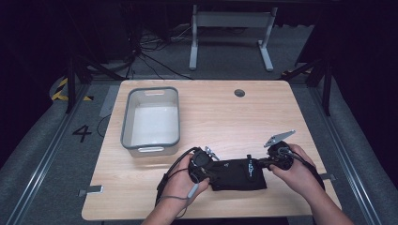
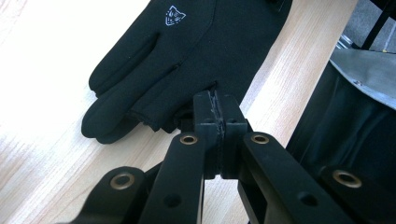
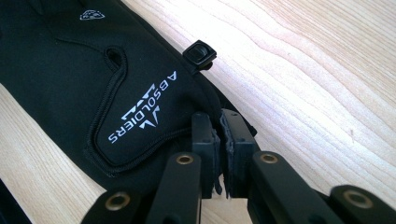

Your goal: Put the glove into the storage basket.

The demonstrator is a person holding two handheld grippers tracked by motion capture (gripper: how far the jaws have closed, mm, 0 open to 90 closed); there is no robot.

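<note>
Wooden table (image 1: 220, 117), black "ABSOLDIERS" glove (image 3: 93, 84) pinched at opposite ends by left tongs (image 2: 217, 105) and right tongs (image 3: 219, 123).

- The gripper (image 3: 219, 128) rose from the bottom edge, its two black jaws closed on the cuff edge of a black glove (image 3: 84, 74).
- A thin fold of cloth was pinched between the pads.
- The glove lay flat on the wooden table (image 3: 303, 60), running off to the upper left.
- White lettering (image 3: 142, 108) ran along the cuff, and a small white logo (image 3: 91, 15) sat near the top edge.
- A small black clip (image 3: 200, 53) stuck out from the glove's edge onto the wood.
</note>
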